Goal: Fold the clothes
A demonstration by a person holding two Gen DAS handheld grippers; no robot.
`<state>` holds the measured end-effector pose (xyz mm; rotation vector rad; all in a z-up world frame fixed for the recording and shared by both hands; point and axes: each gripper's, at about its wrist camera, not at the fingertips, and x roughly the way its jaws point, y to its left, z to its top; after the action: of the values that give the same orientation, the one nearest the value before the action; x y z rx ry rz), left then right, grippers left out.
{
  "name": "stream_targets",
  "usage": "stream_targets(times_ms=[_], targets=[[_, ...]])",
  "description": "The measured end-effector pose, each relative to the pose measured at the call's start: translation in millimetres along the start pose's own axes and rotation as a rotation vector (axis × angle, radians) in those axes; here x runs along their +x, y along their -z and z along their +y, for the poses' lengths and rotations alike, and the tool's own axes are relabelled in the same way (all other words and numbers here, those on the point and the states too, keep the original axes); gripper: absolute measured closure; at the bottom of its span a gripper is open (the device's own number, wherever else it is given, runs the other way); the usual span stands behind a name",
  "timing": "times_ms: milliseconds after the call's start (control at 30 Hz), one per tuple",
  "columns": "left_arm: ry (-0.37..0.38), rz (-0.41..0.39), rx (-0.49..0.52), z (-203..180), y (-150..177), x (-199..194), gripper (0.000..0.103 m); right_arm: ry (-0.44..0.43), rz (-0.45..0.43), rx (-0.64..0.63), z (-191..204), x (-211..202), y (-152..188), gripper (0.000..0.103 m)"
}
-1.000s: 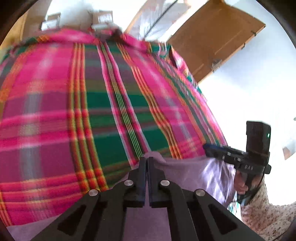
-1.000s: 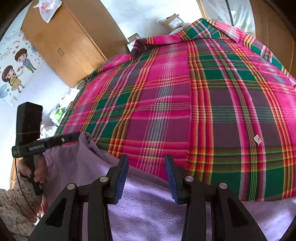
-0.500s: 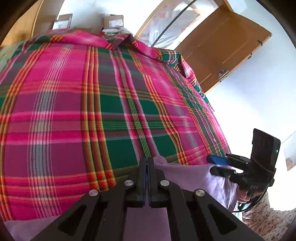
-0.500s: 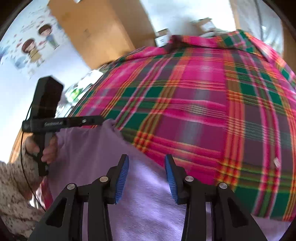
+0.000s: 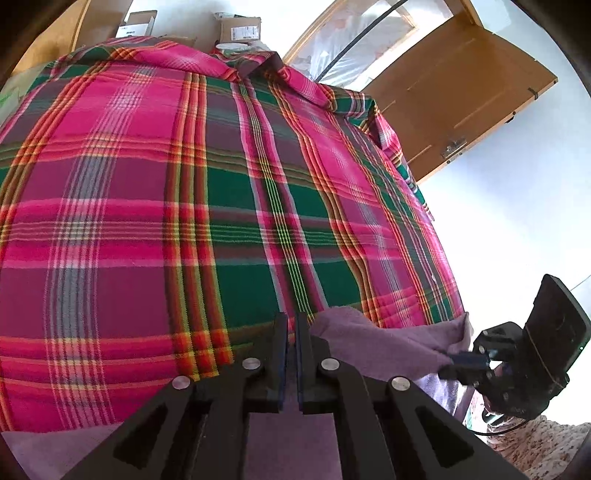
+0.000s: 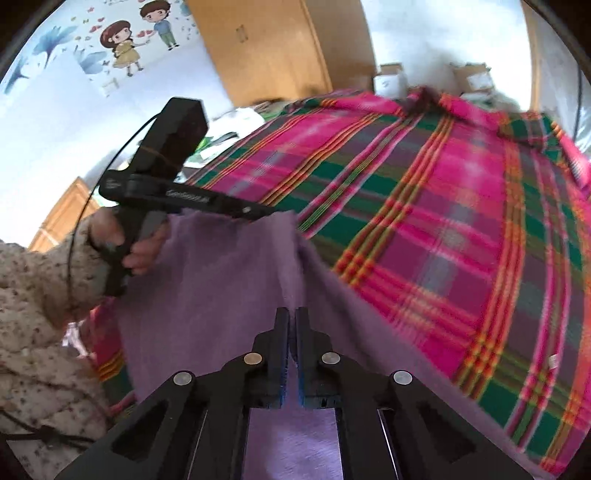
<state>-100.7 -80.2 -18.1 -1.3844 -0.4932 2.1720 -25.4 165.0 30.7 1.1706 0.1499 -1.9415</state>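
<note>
- Covering most of both views was the plaid bedspread (image 5: 229,206), pink, green and red, spread over the bed and rumpled at its far edge.
- Lying on its near edge was the purple garment (image 6: 229,280) you were folding; in the right wrist view it rose from the bottom of the frame up to a corner at the tip of the other gripper.
- You had the left gripper (image 5: 291,332) with its fingers drawn together on that cloth, purple fabric showing between and below them; in the right wrist view the same gripper (image 6: 273,213) met the raised corner of the garment.
- You had the right gripper (image 6: 291,332) pinched on a fold of the garment, its blue pads nearly touching with cloth in the slit between them; in the left wrist view it (image 5: 448,363) sat at the garment's right-hand edge, off the side of the bed.
- Your left hand (image 6: 136,243) was wrapped around the gripper handle, with a speckled beige sleeve (image 6: 40,314) below it.
- Behind the bed stood a wooden door (image 5: 454,85), a wooden cabinet (image 6: 273,44) and a wall with a cartoon decal of two children (image 6: 140,33).
- Smallest, a few cardboard boxes (image 5: 238,29) sat past the bed's far end.
</note>
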Motion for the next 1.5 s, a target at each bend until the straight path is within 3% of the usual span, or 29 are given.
stream_targets(times_ms=[133,367,433,567,833,933,1033,1167,1400,1500], targets=[[-0.004,0.003,-0.006,-0.5,0.5,0.0,0.101,0.02,0.011,0.058,-15.0,6.4,-4.2,0.099],[-0.009,0.021,-0.012,-4.5,-5.0,2.0,0.098,-0.038,0.035,0.058,-11.7,10.4,-2.7,0.096],[-0.012,0.027,-0.009,-7.1,-6.8,3.6,0.092,0.005,0.026,0.075,-17.1,5.5,-2.5,0.095],[-0.012,0.038,-0.019,-7.8,-8.4,5.8,0.087,0.093,0.008,0.109,-27.9,-4.2,-2.1,0.081],[-0.001,0.04,-0.039,-4.2,-7.7,3.5,0.081,0.22,-0.031,0.153,-53.6,-15.0,-8.3,0.081],[-0.002,0.04,-0.042,-4.7,-7.8,4.2,0.081,0.164,-0.016,0.189,-66.0,-13.1,-8.6,0.081],[-0.006,0.045,-0.035,-5.0,-9.1,3.3,0.081,0.122,0.079,0.092,-53.1,5.9,-8.8,0.08],[-0.004,0.041,-0.025,-6.6,-13.6,-2.2,0.08,0.085,0.11,0.04,-42.9,13.8,-11.3,0.08],[-0.021,0.046,0.044,-28.5,-29.3,-3.6,0.07,0.109,0.151,-0.012,-32.6,24.2,-14.8,0.075],[-0.074,0.134,0.112,-42.8,-28.6,10.8,0.07,0.119,0.15,-0.014,-28.9,24.7,-16.4,0.074]])
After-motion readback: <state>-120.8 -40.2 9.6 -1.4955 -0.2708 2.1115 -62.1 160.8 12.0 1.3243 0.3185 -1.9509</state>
